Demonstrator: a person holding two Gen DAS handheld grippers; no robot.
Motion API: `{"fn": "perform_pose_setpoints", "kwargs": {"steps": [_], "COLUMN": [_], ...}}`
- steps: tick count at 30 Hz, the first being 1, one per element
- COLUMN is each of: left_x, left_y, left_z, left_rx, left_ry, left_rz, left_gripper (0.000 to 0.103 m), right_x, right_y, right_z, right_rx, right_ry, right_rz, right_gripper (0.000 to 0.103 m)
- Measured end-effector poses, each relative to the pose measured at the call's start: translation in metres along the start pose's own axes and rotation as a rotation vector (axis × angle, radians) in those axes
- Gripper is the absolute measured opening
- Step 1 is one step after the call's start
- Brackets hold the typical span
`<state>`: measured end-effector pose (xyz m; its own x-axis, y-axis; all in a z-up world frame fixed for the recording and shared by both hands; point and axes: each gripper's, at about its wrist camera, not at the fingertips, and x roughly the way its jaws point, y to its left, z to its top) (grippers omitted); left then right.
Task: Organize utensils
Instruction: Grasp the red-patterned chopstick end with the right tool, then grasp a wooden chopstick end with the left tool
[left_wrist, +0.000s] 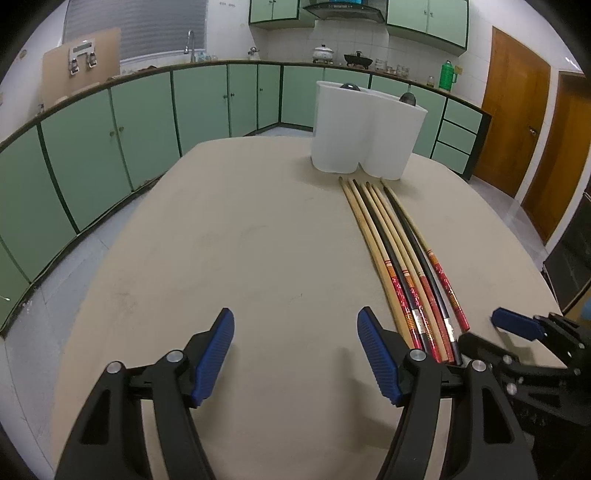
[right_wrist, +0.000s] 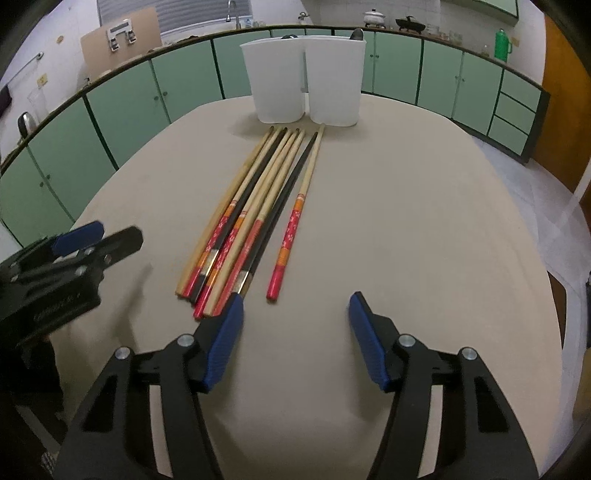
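A wide beige desk (right_wrist: 406, 221) with rounded edges carries everything, with green cabinet fronts (left_wrist: 92, 147) running behind it along the kitchen wall.

At the far side of the desk stands a white plastic holder (right_wrist: 306, 81), tall and made of two rounded compartments joined side by side; in the left wrist view it sits at the far right (left_wrist: 365, 129). A dark rounded utensil end pokes above the rim of each compartment (right_wrist: 356, 34), but what the utensils are cannot be told. The rest of each compartment's inside is hidden by its walls.

In front of the holder lies a bunch of chopsticks (right_wrist: 255, 206), flat on the desk, thin tips pointing toward the holder and nearly reaching its base. Most are pale wood with red patterned and orange bands at the thick end; two are black. They lie close together and partly overlap, except one red-ended chopstick (right_wrist: 291, 225), which lies just apart on the right of the bunch. From the left wrist the same bunch (left_wrist: 399, 258) runs along the right half of the desk.

The right tool (right_wrist: 295, 332) is spread wide above the desk, holding nothing, its left blue pad (right_wrist: 225, 343) just beside the thick ends of the bunch. The left tool (left_wrist: 295, 350) is also spread wide and empty, with the chopstick ends just beyond its right finger.
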<state>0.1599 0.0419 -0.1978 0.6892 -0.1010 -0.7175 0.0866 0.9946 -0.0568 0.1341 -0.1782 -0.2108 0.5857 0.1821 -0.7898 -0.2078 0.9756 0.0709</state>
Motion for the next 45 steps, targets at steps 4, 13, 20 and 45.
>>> {"fn": "perform_pose_setpoints", "kwargs": {"steps": [4, 13, 20, 45], "left_x": [0.001, 0.004, 0.009, 0.018], "left_y": [-0.001, -0.015, -0.037, -0.043], "left_z": [0.0, -0.003, -0.006, -0.007], "left_rx": [0.0, 0.026, 0.079, 0.093], "left_ry": [0.01, 0.043, 0.067, 0.096], "left_rz": [-0.013, -0.076, -0.102, -0.037], "left_gripper": [0.069, 0.069, 0.069, 0.041], "right_x": [0.005, 0.002, -0.003, 0.0], "right_y": [0.002, -0.004, -0.019, -0.019], "right_z": [0.004, 0.002, -0.002, -0.001], "right_rx": [-0.012, 0.0, 0.027, 0.034], "right_ry": [-0.008, -0.013, -0.013, -0.01], "right_rz": [-0.017, 0.029, 0.016, 0.049], "right_gripper": [0.035, 0.006, 0.005, 0.006]}}
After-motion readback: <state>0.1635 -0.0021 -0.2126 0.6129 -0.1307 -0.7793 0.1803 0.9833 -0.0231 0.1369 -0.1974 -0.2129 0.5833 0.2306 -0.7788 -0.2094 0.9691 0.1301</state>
